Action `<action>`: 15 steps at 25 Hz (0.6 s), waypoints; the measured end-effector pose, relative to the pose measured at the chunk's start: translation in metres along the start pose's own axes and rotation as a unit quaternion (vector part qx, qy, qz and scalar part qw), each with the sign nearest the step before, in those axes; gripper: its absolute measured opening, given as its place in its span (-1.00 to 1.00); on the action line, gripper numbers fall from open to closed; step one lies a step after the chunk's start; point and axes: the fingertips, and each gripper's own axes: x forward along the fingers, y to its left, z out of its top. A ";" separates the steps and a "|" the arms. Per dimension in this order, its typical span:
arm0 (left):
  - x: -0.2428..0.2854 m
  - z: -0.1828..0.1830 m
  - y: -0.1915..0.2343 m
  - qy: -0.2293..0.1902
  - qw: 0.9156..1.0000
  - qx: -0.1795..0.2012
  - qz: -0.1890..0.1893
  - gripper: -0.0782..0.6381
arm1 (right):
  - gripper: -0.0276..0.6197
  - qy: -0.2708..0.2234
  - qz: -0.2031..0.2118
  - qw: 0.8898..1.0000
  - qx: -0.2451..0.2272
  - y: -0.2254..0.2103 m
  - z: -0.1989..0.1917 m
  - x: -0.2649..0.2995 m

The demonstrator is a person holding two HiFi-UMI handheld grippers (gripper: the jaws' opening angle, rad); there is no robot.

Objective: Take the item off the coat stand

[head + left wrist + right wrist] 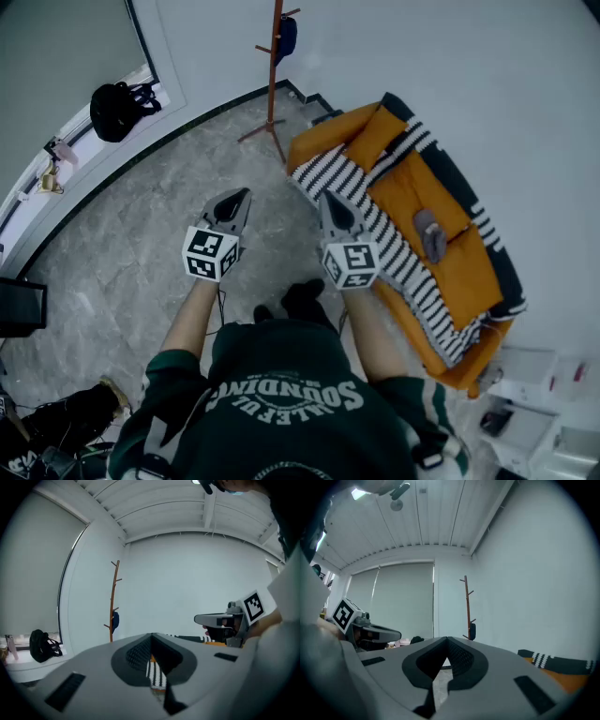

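Two grippers — left gripper (pixel 244 194), right gripper (pixel 326 197) — both closed, holding nothing, well short of coat stand (pixel 273 84). Tug dark blue item (pixel 286 36) sideways and you tip slender stand.

Marbled grey floor (pixel 122 244) under coat stand (pixel 273 84) and orange sofa (pixel 403 192)

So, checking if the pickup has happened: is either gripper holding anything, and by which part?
Nothing. The left gripper and right gripper are both shut and empty; the dark blue item hangs on the coat stand.
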 end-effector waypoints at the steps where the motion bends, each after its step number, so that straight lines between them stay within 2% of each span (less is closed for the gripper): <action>1: -0.001 0.000 0.001 -0.001 1.000 0.000 -0.001 -0.78 | -0.91 -0.002 -0.001 1.000 -0.004 0.002 0.002 0.000; 15: -0.015 -0.017 0.008 0.001 1.000 -0.008 0.002 -0.78 | -0.91 0.000 0.004 1.000 -0.013 0.021 -0.006 0.010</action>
